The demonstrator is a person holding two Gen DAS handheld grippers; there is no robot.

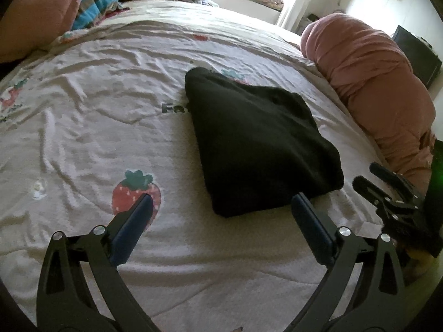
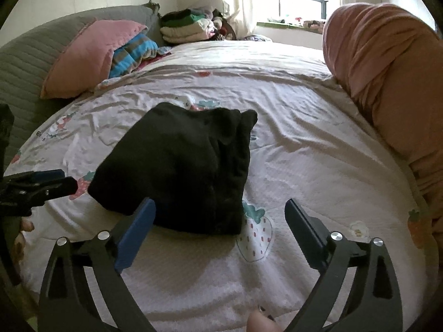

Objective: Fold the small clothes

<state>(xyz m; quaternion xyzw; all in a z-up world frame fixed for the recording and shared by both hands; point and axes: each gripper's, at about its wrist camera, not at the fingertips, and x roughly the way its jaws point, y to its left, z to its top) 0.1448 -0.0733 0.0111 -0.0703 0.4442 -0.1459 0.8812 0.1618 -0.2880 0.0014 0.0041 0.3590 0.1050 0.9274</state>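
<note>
A black garment (image 1: 257,141) lies folded into a thick, compact bundle on the strawberry-print bedsheet (image 1: 83,127), near the middle of the bed. The left gripper (image 1: 221,215) hangs spread wide just near of it, gripping nothing. The right gripper (image 2: 220,221) is likewise spread and empty, the bundle just beyond its left finger.

Your black folded cloth bundle (image 1: 257,144) hides most of a dark printed word on the white strawberry-print bedspread (image 1: 83,127); only the first letters show. In your right wrist view, the left blue-padded finger (image 2: 137,231) covers the bundle's near corner. The other black two-finger gripper (image 2: 41,184) is cut off by that picture's left edge, and the hand on it barely shows. The long pink rolled quilt (image 1: 368,83) runs out of frame on the right. The folded clothes stack (image 2: 184,26) by the window is too small to sort.
</note>
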